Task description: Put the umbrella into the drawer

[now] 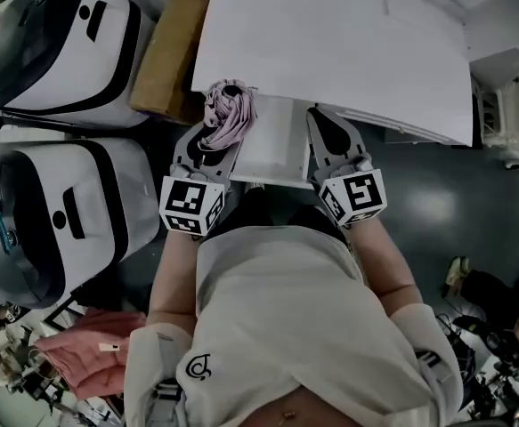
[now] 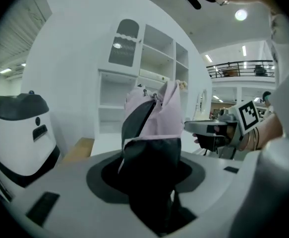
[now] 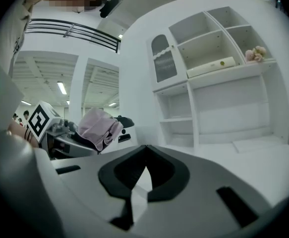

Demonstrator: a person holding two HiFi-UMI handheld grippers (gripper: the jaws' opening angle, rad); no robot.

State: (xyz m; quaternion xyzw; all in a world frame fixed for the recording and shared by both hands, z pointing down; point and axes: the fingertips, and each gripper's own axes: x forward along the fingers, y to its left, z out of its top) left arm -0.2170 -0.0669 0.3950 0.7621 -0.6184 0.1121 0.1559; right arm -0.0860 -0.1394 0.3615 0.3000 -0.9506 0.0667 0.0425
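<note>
nearest the white cabinet's front edge stands the person, torso in a white shirt, both forearms reaching toward the cabinet.

left gripper: marker cube on the person's side, jaws pointing at the cabinet. fingers held part-way apart, clenched on the folded umbrella. the black lower part is pinched between the pads. the pink fabric bunches up past the fingertips, tilted a little toward the right gripper.

right gripper: level with the left one, just beside it and apart from it. its dark fingers meet at the tips, nothing caught between them, touching nothing.

umbrella sits in the left gripper, at the cabinet's front edge, its pink top over the left corner of a white pulled-out drawer. whether it touches the drawer i cannot tell. the drawer juts from the cabinet front, between the two grippers.

cabinet back carries open white shelves; on one, a pale long item and a small pink-and-cream cluster.

left of the cabinet: a cardboard box against its side, then two white-and-black machines. a pink cloth lies on the floor, well away from the cabinet, behind the person's left elbow.
</note>
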